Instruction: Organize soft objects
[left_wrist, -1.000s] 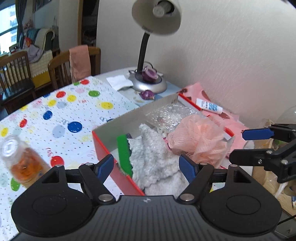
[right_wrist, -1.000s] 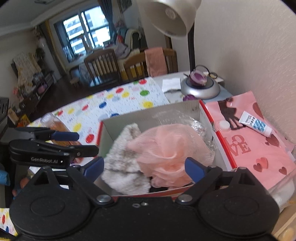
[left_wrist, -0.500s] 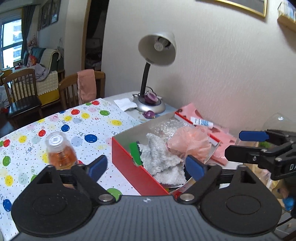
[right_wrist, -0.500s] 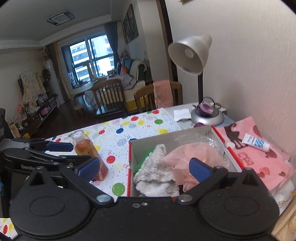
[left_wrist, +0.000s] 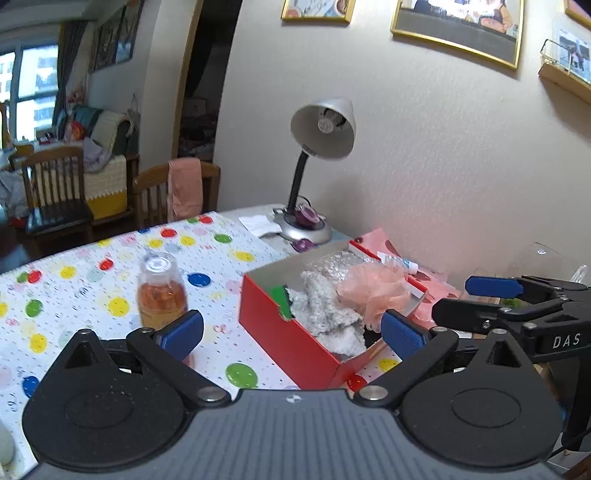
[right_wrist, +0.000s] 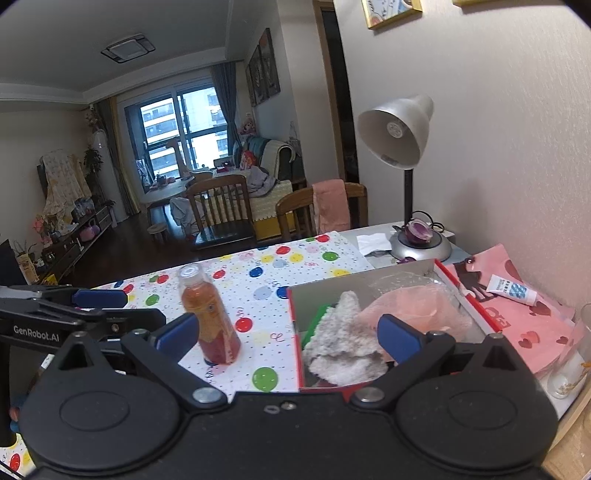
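A red box (left_wrist: 266, 317) (right_wrist: 321, 291) on the dotted tablecloth holds a pink mesh pouf (left_wrist: 373, 288) (right_wrist: 417, 306), a white fluffy cloth (left_wrist: 325, 310) (right_wrist: 340, 339), a green sponge (left_wrist: 282, 301) (right_wrist: 316, 321) and crinkled clear plastic (left_wrist: 332, 264) (right_wrist: 402, 280). My left gripper (left_wrist: 291, 332) hovers short of the box's near corner, its jaws opening with nothing between them. My right gripper (right_wrist: 288, 336) stands open and empty just before the box's near side. Each gripper shows at the edge of the other's view, with wide jaws.
A bottle of orange drink (left_wrist: 160, 291) (right_wrist: 210, 314) stands left of the box. A desk lamp (left_wrist: 321, 127) (right_wrist: 395, 129) rises behind it by the wall. A pink bag (right_wrist: 517, 332) with a small tube (right_wrist: 509, 290) lies to the right, beside a glass (right_wrist: 569, 362).
Both grippers have drawn back and upward from over the box, and their jaws have widened. The box looks smaller and the bottle has come into both views.
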